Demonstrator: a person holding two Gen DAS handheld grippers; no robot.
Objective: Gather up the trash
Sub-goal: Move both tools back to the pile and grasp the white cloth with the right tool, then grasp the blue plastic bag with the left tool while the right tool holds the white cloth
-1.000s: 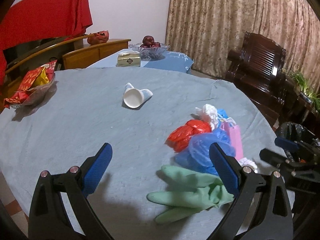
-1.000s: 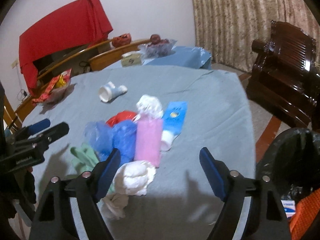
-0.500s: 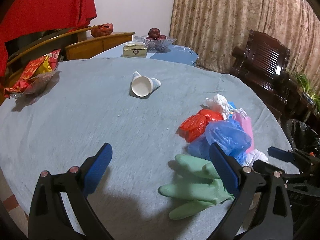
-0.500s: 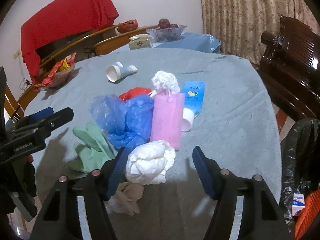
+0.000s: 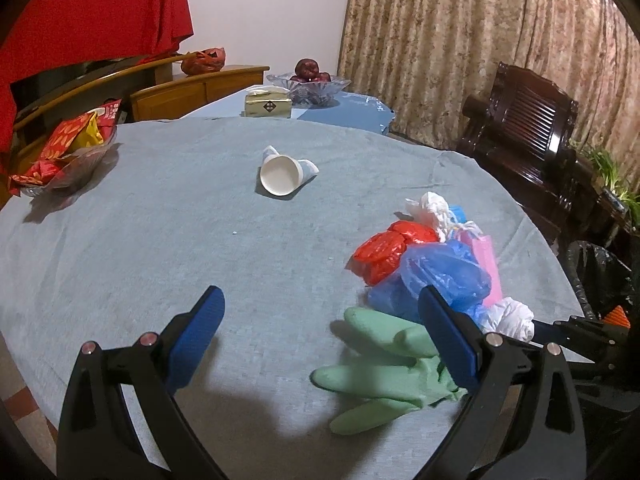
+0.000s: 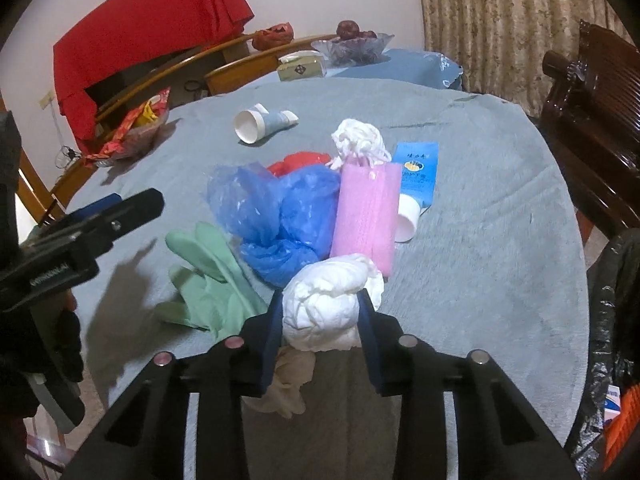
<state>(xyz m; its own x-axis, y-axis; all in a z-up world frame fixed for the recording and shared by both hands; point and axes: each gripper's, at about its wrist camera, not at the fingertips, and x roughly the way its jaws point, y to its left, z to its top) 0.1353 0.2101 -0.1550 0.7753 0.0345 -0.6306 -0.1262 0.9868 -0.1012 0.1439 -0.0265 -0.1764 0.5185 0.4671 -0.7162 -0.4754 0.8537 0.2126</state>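
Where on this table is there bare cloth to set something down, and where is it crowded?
Free: the wide stretch under the open left gripper, between the snack dish, the tipped paper cup and the green gloves. Also the cloth between the pink bag and the bin bag. Crowded: the litter heap around the white wad in the right gripper.

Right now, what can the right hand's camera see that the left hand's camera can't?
Only the right wrist view shows the blue tube with its white cap, the beige rag, and the right gripper, whose jaws have just been closing, squeezing the white wad. Only the left wrist view shows the green plant and the left gripper, open over bare cloth. Both show the green glove, blue bag, pink bag and paper cup.
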